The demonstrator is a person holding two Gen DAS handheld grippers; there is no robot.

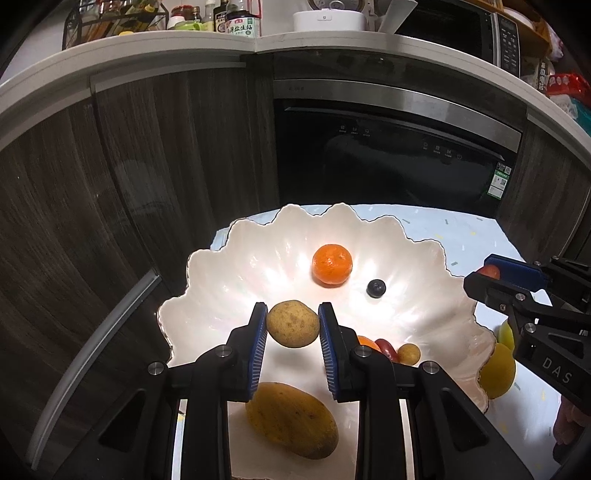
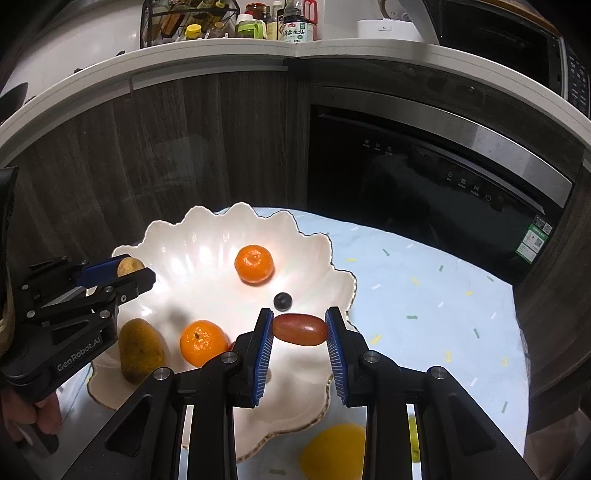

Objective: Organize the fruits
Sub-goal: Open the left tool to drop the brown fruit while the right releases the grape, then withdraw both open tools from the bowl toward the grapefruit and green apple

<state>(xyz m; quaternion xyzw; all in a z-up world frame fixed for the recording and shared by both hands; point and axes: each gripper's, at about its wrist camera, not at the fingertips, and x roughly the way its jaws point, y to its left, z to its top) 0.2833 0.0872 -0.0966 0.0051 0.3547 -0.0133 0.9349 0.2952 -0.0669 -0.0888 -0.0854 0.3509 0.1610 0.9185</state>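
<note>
Left gripper (image 1: 293,325) fingers clamped a small firm tan fruit (image 1: 293,324) at its sides. Right gripper (image 2: 300,329) fingers pinched a red oblong fruit (image 2: 300,329) endwise; it looked soft, slippery.

— From my feed this is a home kitchen. At 12 o'clock a white countertop (image 2: 258,50) carries a wire rack of jars (image 2: 184,20) and a soy sauce bottle (image 2: 297,26).

— What else tells you?

— A built-in dishwasher (image 1: 399,155) with a steel handle sits under the counter at 1 o'clock, dark wood-grain cabinets (image 1: 147,155) at 10 o'clock, and a microwave (image 1: 469,26) up top.
</note>
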